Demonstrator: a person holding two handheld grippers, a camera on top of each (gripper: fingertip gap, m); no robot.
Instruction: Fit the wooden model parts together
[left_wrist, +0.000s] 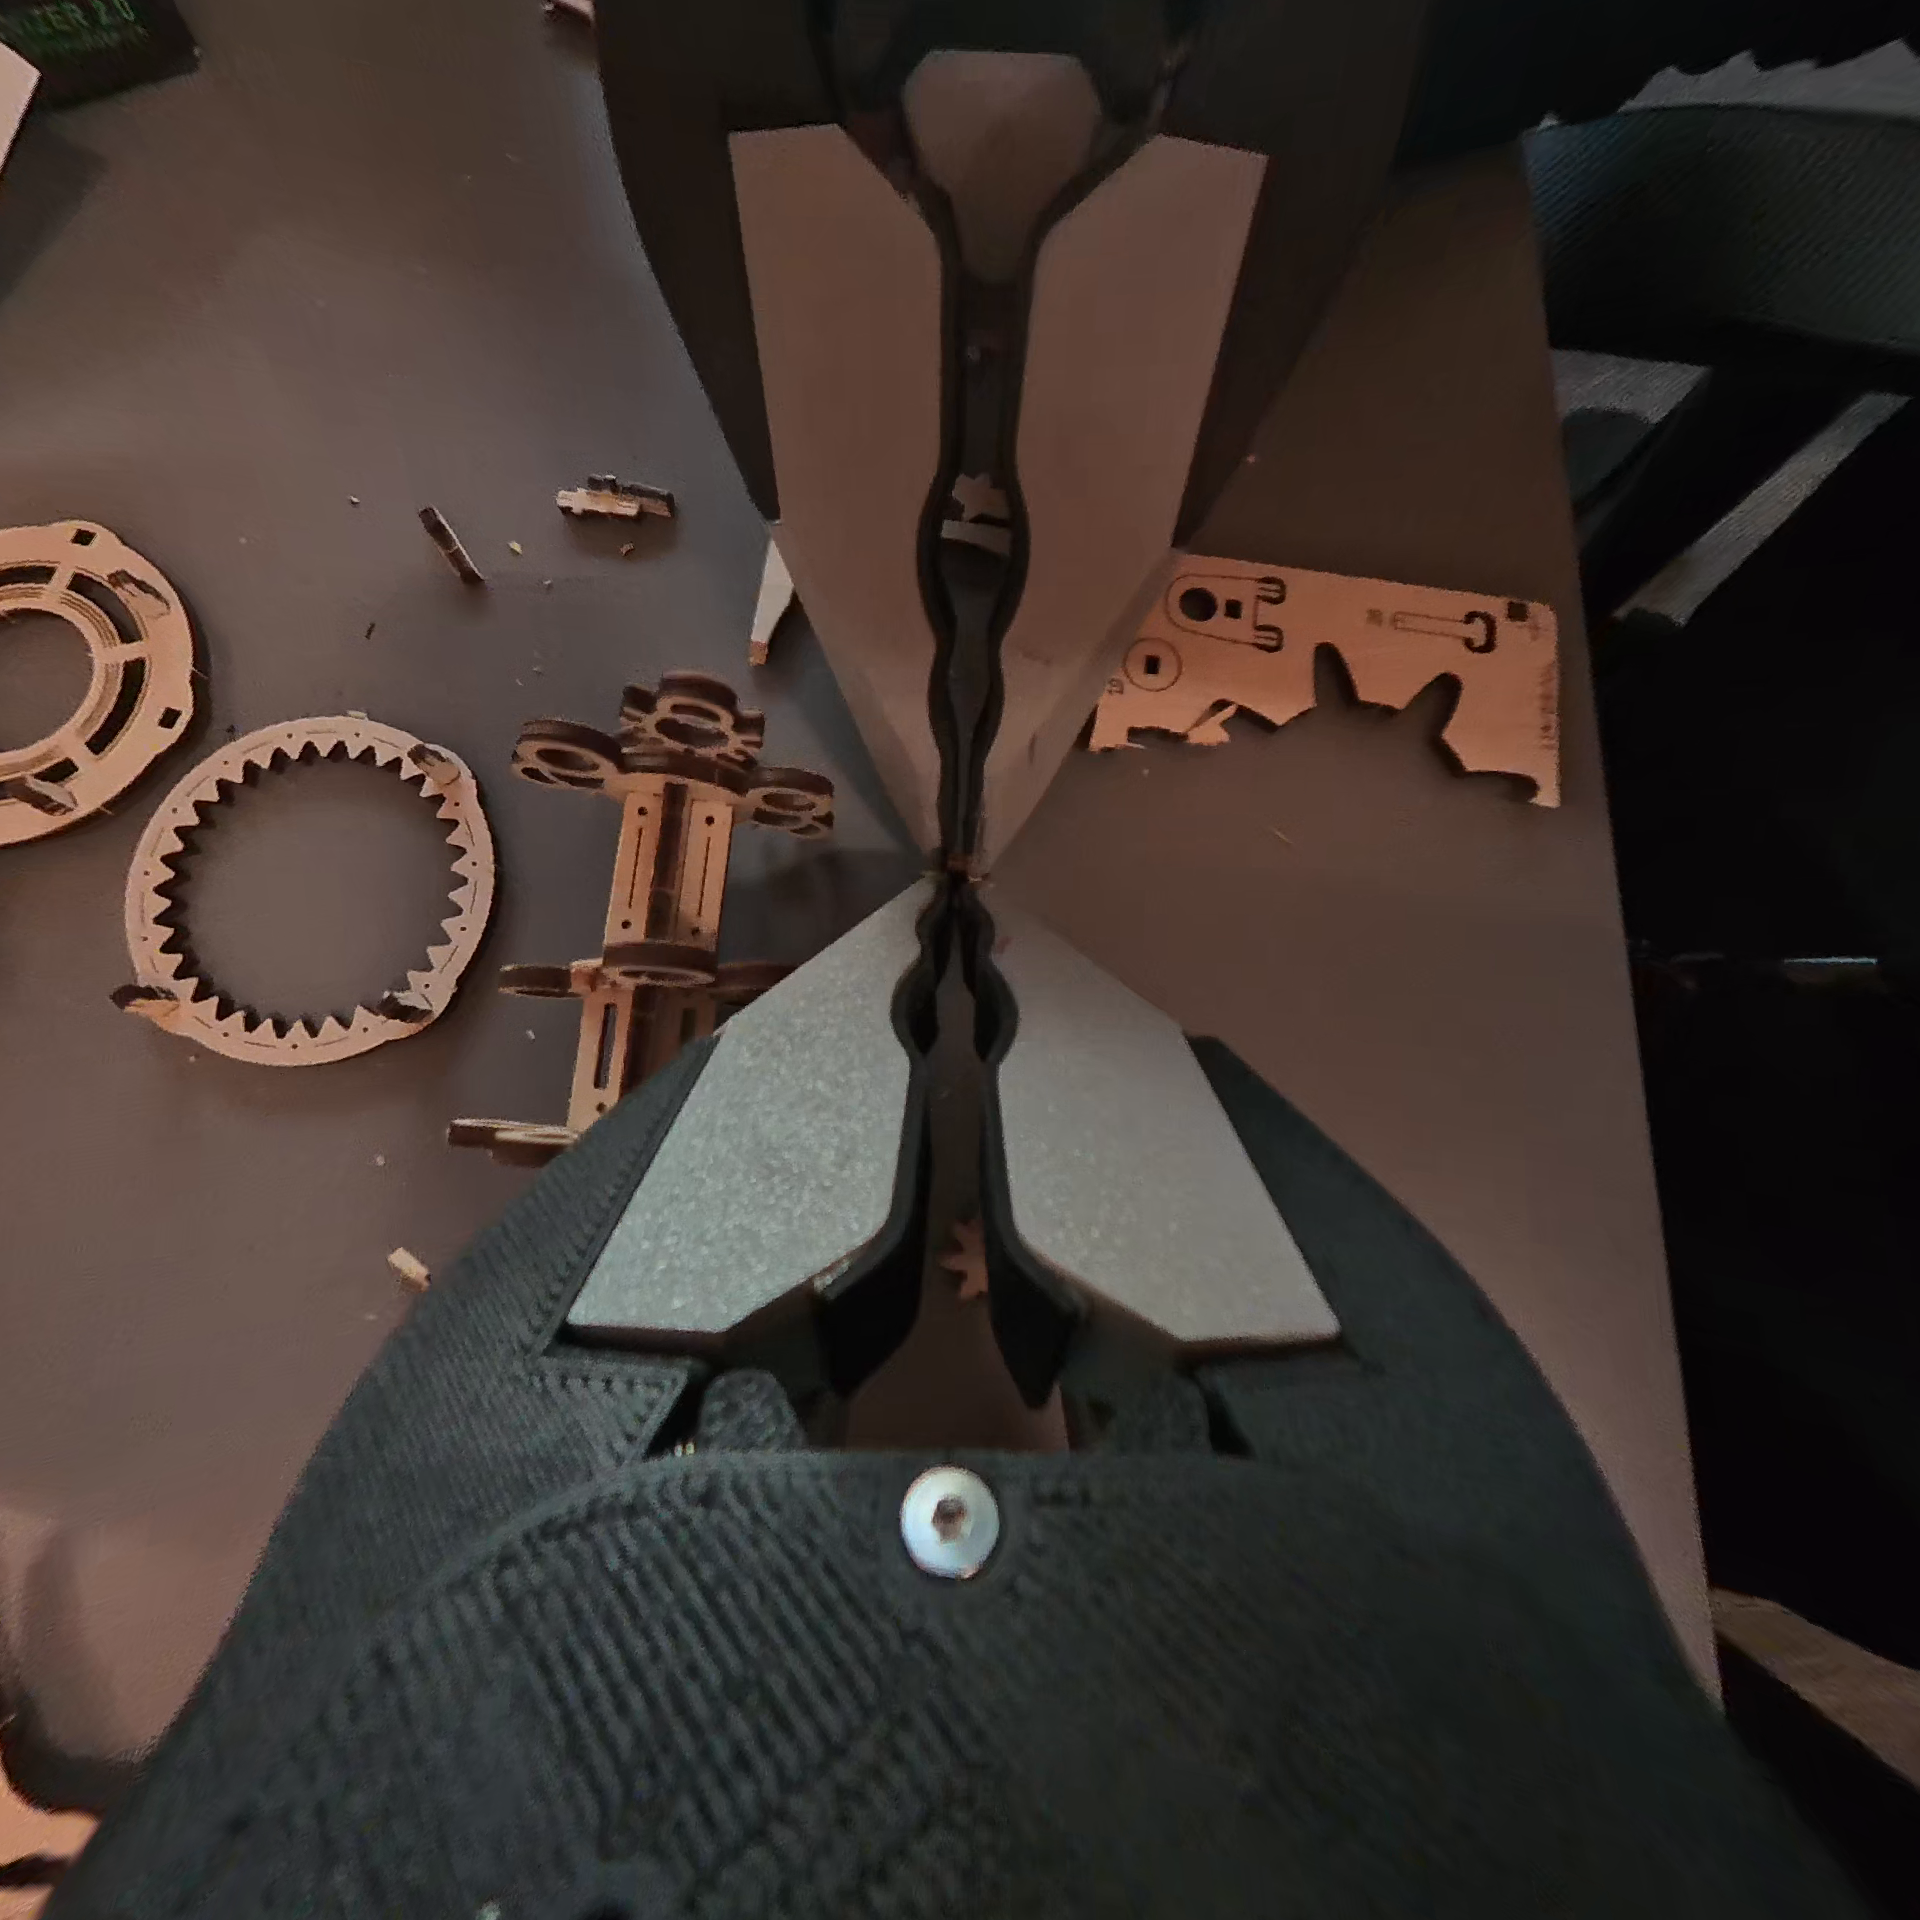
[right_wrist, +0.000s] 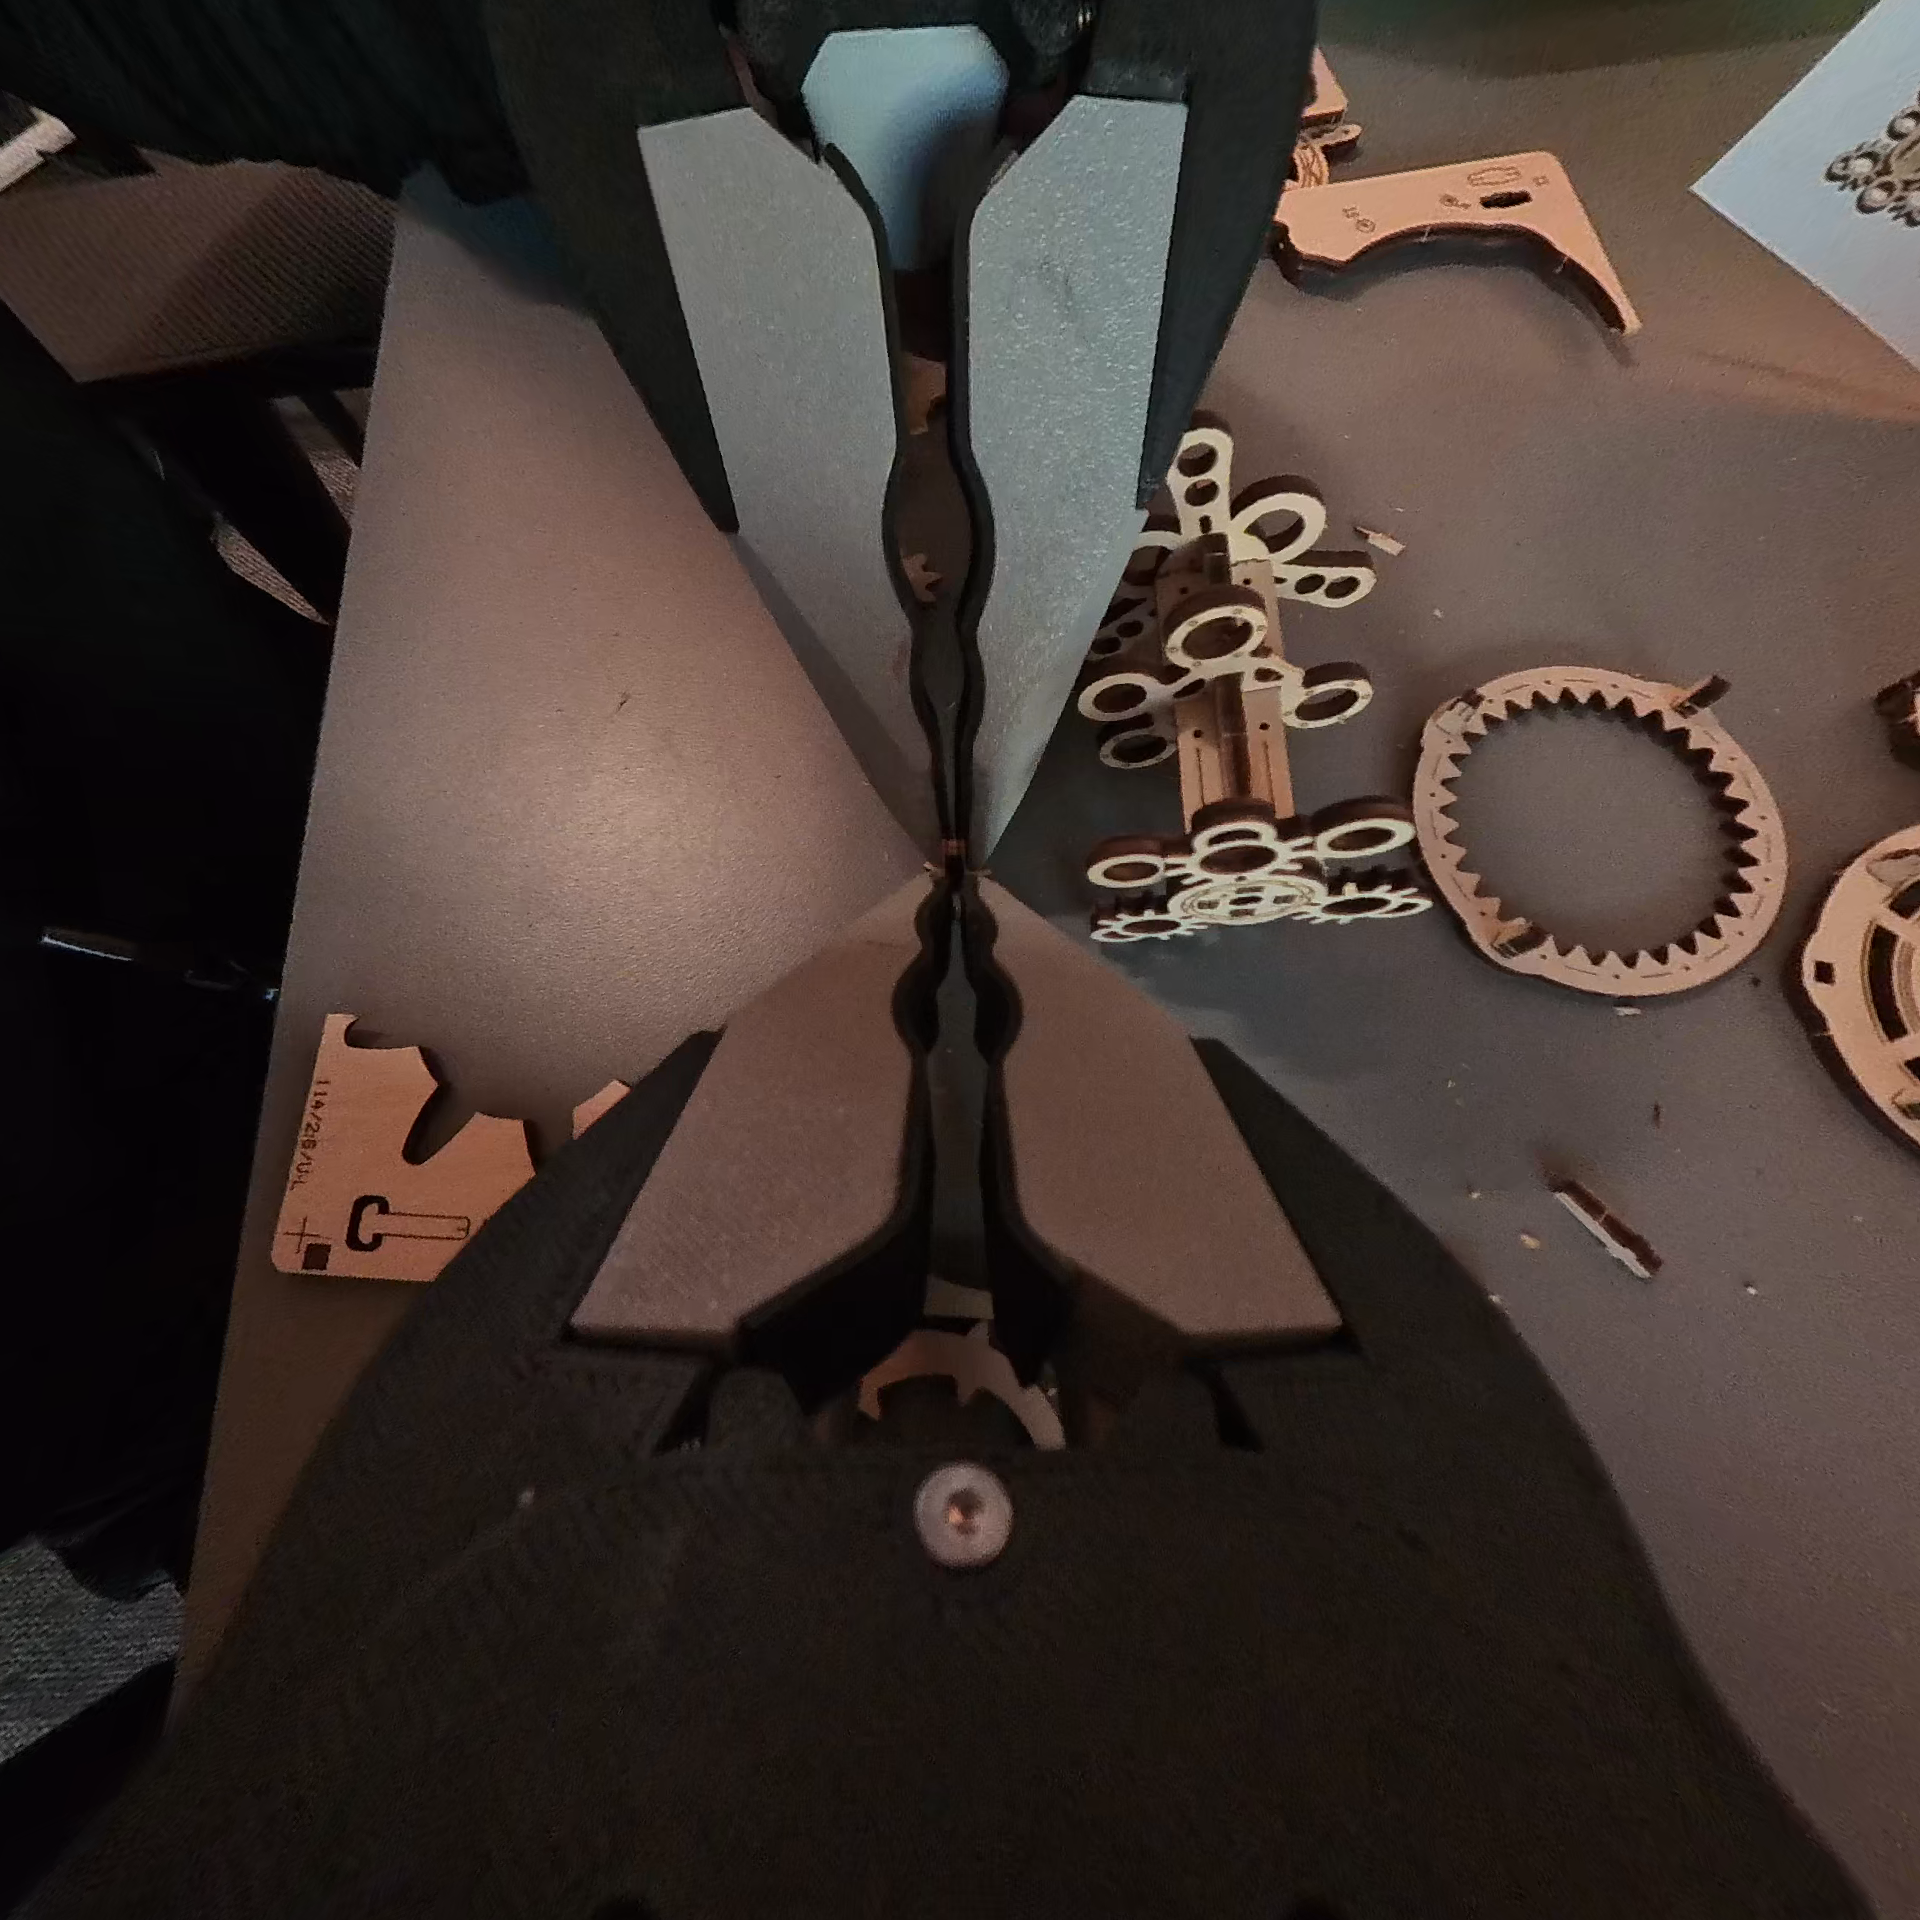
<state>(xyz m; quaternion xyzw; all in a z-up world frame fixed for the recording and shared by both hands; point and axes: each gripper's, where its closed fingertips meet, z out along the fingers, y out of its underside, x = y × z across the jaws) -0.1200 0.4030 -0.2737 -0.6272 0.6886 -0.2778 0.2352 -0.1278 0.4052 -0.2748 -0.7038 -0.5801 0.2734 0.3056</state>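
Closest to you, your two grippers meet tip to tip above the grey table (left_wrist: 1299, 987). Your left gripper (left_wrist: 956, 891) has its fingers squeezed almost shut. Something tiny and brown sits right where the tips meet, but it is too small to tell what it is or which gripper holds it. Your right gripper (right_wrist: 954, 883) is pinched nearly shut too, pointing straight at the other one.

To do this step well, I think you should keep both grippers in one straight line and push slowly. If the tiny bit tilts, it may slip out and fall, so hold steady and do not squeeze harder.

A little farther out, the half-built wooden model (right_wrist: 1236, 748) lies on the table beside your grippers. It has round loops and small gears on a middle post. Just past it lies the toothed ring (right_wrist: 1605, 831), flat and apart from the model. A rounder wooden wheel part (left_wrist: 73, 675) lies beyond that.

On the other side, a flat wooden sheet (left_wrist: 1340, 675) with cut-out holes lies near the table edge. Small wood crumbs lie here and there.
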